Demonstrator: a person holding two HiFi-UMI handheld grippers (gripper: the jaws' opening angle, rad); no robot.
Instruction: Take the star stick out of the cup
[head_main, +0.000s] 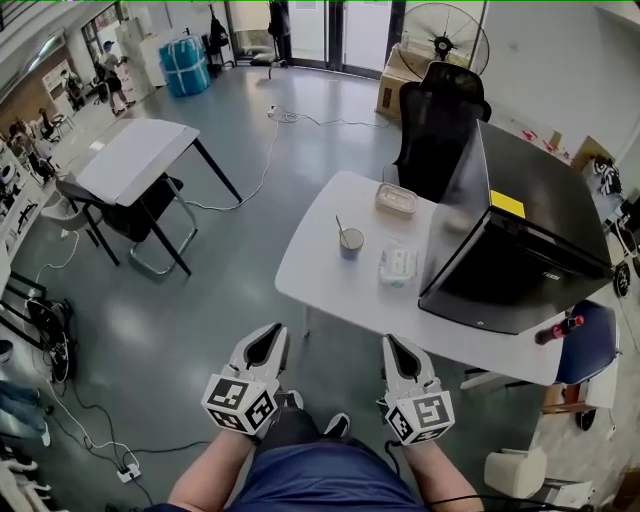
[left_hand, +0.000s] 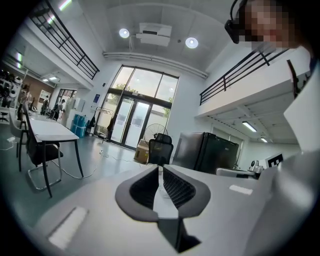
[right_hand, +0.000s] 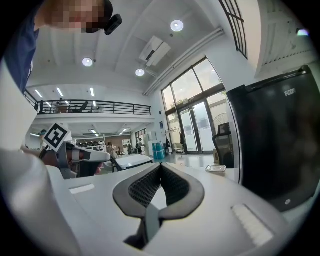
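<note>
**Both tools shut and far from the cup: where the pull could fail**

The cup (head_main: 351, 243) stood on the white desk (head_main: 320, 262), towards its far left part; the star stick (head_main: 341, 229) leaned in it, its top tilted to the left, and its star end was too small to make out. A packet of wipes (head_main: 398, 266) lay just right of the cup; a clear lidded box (head_main: 396, 199) sat beyond it; a black fridge (head_main: 520, 240) filled the right side of the desk.

The left tool (head_main: 268, 332) and the right tool (head_main: 392, 346) were held low and near the person's body, well apart from the desk; each had its jaws pressed together at the tips with nothing between them, as each tool's own view showed.

The main risk, as I judged it, was reaching in with the jaws unopened; shut tips would only knock the thin stick or push the cup over. The cup looked light; a pull on the stick at a slant, with nothing steadying the cup, could drag or tip it. A jaw closing too low could catch the rim as well as the stick; a reach from the right could brush the packet.
</note>
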